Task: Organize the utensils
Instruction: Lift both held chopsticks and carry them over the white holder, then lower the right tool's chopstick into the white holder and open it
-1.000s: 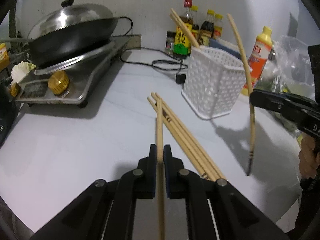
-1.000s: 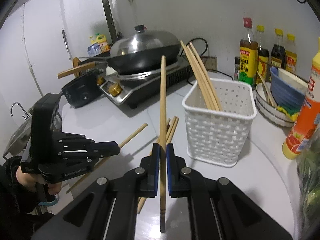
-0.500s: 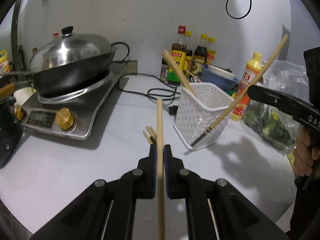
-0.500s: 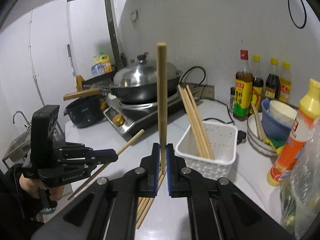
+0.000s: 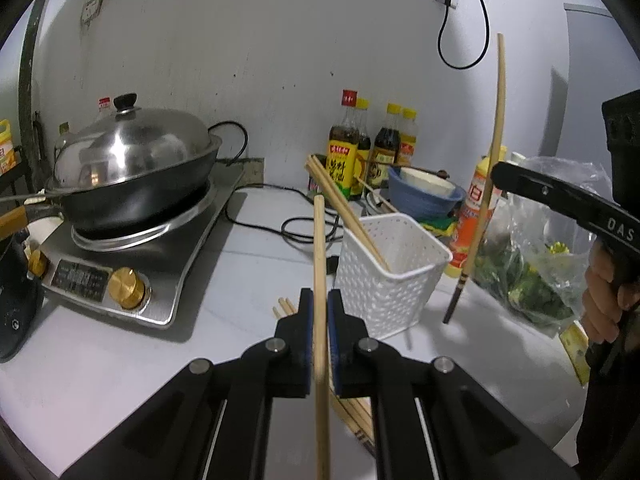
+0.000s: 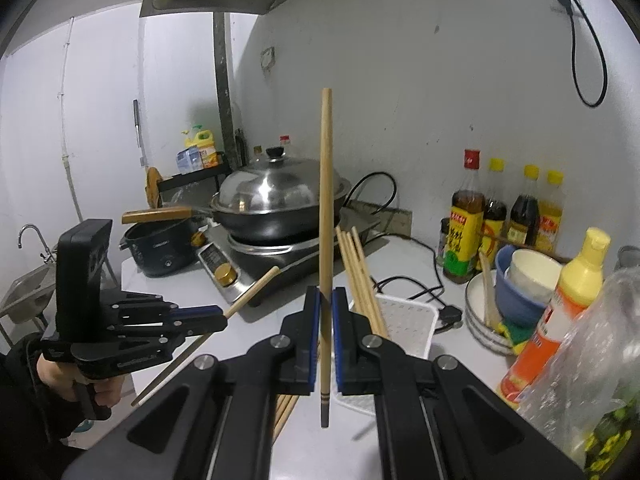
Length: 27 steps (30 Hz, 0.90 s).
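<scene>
Left wrist view: the left tool [image 5: 319, 312] is clamped on one chopstick [image 5: 319, 248] that runs forward between its pads; the right tool [image 6: 327, 300] pinches another chopstick [image 6: 326, 200] held nearly upright, dark tip down. The white basket [image 5: 384, 276] on the tabletop [image 5: 120, 360] holds several chopsticks leaning left, and loose chopsticks [image 5: 286, 306] lie just beside it

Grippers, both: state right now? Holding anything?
Left gripper: closed on one wooden chopstick.
Right gripper: closed on one dark-tipped chopstick, roughly upright.
</scene>
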{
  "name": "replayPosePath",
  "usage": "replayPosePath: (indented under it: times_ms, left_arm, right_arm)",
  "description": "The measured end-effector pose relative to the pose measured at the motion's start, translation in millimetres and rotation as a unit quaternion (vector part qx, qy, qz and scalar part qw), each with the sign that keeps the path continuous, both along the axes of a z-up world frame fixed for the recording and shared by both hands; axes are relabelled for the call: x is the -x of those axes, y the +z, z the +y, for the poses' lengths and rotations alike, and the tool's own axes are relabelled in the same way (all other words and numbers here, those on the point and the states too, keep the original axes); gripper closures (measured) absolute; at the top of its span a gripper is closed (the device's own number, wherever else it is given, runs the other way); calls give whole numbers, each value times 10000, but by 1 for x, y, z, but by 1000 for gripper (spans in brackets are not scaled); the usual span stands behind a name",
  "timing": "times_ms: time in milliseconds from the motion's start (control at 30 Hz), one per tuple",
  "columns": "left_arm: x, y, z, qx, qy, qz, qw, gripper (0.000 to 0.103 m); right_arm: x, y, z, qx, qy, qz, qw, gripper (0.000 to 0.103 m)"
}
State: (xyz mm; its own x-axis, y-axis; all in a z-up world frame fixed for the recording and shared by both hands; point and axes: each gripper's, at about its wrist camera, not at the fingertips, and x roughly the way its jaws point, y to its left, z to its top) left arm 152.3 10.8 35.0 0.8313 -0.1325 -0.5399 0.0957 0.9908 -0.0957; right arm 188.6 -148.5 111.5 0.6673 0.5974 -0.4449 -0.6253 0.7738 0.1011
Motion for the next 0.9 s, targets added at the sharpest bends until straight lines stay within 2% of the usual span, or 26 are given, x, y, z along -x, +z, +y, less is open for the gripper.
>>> replayPosePath:
  times_ms: [367,467,600,767,900]
  left_arm:
    - [-11,16,4,105,-19,-219,9997,97]
    - [-14,20,6,115,-9,-281,9995,97]
    - [-17,24,9,144,45,-356,9993,97]
    - [-23,26,13,232,155,-413,9988,97]
    - [-27,29,11,237,157,-457,9986,97]
  right_arm:
    - [-9,51,-4,-28,-155,-598,9981,97]
    - [-19,56,-2,80,-222,-678,9974,97]
    - [-41,43,0,326,-358,-534,9974,97]
    - [-68,6,8,613,-397,-65,9973,97]
    - [-83,-23,15,656,-284,285,9970,97]
